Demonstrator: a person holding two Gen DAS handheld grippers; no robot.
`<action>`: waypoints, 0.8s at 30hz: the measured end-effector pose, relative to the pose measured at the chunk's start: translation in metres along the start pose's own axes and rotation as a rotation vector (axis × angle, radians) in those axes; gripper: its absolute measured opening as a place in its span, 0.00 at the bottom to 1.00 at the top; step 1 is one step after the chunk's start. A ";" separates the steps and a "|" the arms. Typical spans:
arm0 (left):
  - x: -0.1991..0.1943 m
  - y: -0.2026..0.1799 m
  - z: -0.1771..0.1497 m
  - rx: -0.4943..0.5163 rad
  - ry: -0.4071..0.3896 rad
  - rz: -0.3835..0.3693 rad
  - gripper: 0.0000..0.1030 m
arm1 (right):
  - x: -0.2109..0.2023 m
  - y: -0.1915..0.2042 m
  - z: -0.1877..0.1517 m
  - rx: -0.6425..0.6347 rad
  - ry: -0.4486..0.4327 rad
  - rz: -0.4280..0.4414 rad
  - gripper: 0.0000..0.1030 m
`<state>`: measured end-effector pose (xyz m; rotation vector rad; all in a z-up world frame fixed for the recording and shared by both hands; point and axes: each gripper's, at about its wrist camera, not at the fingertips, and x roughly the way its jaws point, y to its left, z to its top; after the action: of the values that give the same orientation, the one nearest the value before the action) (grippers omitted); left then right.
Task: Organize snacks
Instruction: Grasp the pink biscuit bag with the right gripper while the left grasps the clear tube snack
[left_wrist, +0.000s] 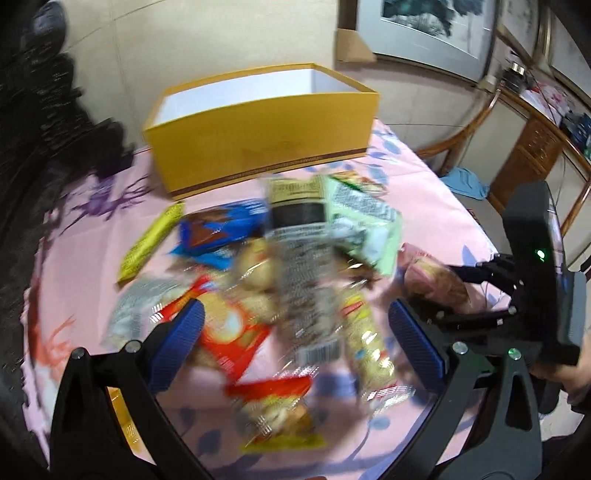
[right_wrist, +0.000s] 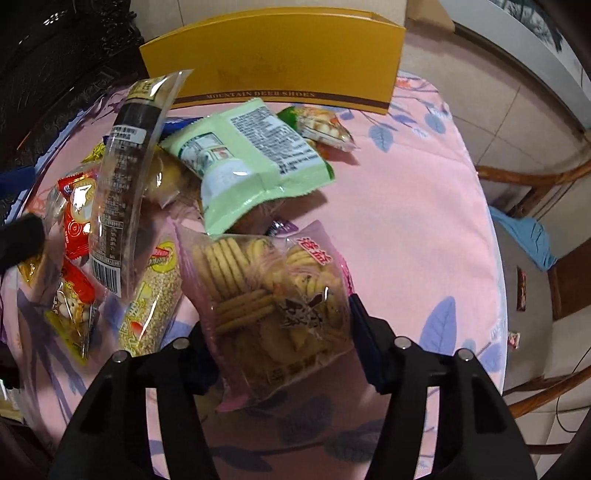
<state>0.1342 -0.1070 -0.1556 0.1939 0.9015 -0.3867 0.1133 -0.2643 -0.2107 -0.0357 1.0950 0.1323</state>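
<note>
- 2 fingers of the right gripper (right_wrist: 279, 325) are clamped on a pink cracker bag (right_wrist: 269, 306), one finger at each side of the pack; round crackers show through its clear front.
- Bag sits between the fingers, long axis running up and away from the camera, top seal toward the green pouch (right_wrist: 251, 158), bottom seal nearest the camera.
- Left gripper (left_wrist: 295, 339) fingers spread wide, nothing between the blue pads (left_wrist: 177, 343); it hangs above the snack pile.
- Directly ahead of the left fingers: a long clear wrapper (right_wrist: 127, 177) with black band and barcode, tilted, long axis pointing toward the yellow box (left_wrist: 258, 129). Left view is motion-blurred; what holds the wrapper up cannot be told.
- Beside it lie a sesame stick pack (right_wrist: 155, 295), red-and-yellow packets (right_wrist: 74, 221), a blue packet (left_wrist: 221, 229) and a yellow-green bar (left_wrist: 151, 240).
- Yellow box stands open-topped at the far edge of the pink floral cloth (right_wrist: 406, 221), well beyond the pile.
</note>
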 end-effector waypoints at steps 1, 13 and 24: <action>0.007 -0.005 0.001 0.006 -0.009 -0.007 0.98 | 0.000 0.001 0.000 -0.005 0.000 -0.002 0.59; 0.057 -0.013 0.002 0.013 0.057 0.015 0.49 | 0.003 -0.008 0.003 0.031 -0.012 0.033 0.59; 0.034 0.006 0.006 -0.068 0.020 -0.021 0.32 | -0.029 -0.014 0.013 0.074 -0.076 0.088 0.53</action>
<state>0.1593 -0.1121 -0.1787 0.1261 0.9355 -0.3742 0.1137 -0.2800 -0.1796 0.0832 1.0252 0.1702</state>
